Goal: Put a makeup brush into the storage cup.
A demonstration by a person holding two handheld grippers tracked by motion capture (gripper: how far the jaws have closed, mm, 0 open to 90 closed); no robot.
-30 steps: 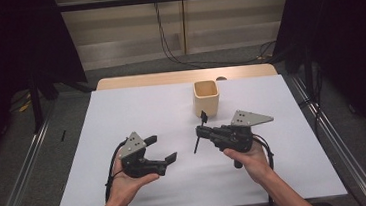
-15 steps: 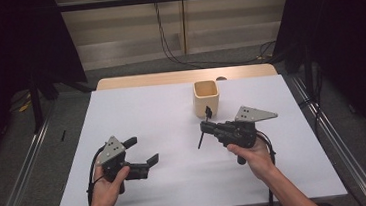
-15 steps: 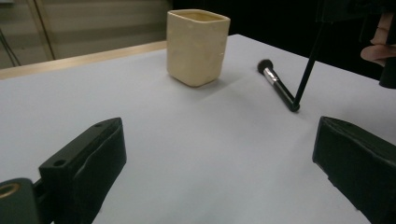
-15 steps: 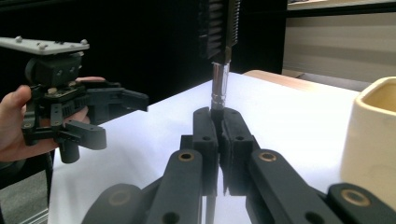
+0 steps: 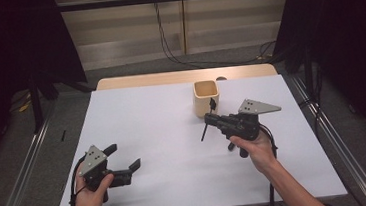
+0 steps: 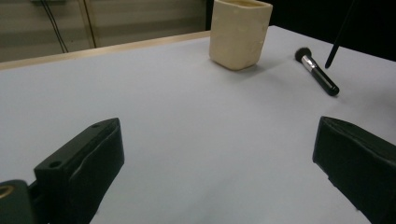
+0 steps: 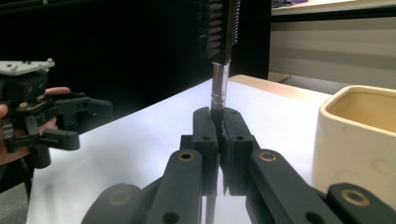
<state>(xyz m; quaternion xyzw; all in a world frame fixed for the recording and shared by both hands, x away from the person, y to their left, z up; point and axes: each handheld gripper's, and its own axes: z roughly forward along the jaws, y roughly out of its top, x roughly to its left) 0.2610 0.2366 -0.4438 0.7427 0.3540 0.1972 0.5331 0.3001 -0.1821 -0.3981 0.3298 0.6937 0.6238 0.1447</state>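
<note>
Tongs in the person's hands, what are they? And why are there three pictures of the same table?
There is no robot here. A person holds a pair of black tongs in each hand and works with them at a white table.

The high view comes from a camera above the table. The other two pictures come from little cameras riding on the tongs, looking along their jaws.

The left tongs are wide open and hold nothing. The right tongs are shut on a small brush, held upright with its head on top.

On the table stands a cream cup. In the left gripper view a black makeup brush lies flat beside the cup.
</note>
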